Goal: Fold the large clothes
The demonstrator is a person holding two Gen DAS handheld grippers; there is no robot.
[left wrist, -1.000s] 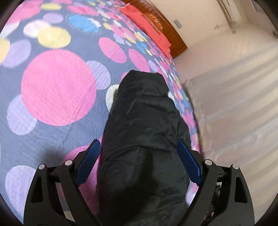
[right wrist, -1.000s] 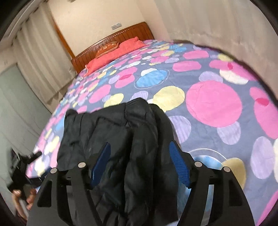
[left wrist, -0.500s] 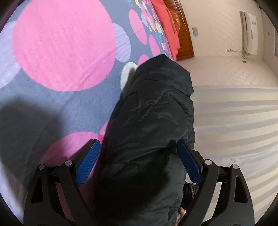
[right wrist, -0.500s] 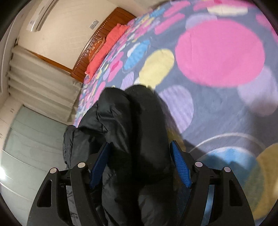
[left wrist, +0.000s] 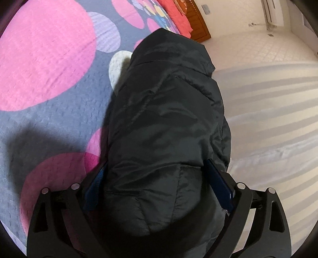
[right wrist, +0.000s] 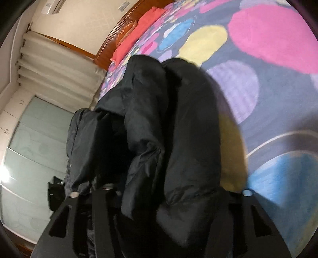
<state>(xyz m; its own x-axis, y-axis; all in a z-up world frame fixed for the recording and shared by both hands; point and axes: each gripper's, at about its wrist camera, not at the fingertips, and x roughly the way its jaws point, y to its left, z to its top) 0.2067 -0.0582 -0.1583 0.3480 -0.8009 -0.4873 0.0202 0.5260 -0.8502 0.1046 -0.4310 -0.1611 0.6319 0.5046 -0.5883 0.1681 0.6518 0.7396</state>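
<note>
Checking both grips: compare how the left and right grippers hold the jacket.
The left gripper shows blue fingers flanking one smooth bulk of the jacket. The right gripper has its fingers buried under two bunched folds. The left sits at the bed's edge, the right further in. Both hold jacket between their fingers.

- A bedspread (left wrist: 49, 65) printed with pink, lilac, yellow and blue circles on grey covers the bed.
- Red pillows (right wrist: 137, 37) lie against a wooden headboard (right wrist: 119, 23).
- Pale curtains (right wrist: 57, 67) hang beside it.
- A wall-mounted air conditioner (left wrist: 271, 11) sits high on the wall.
</note>
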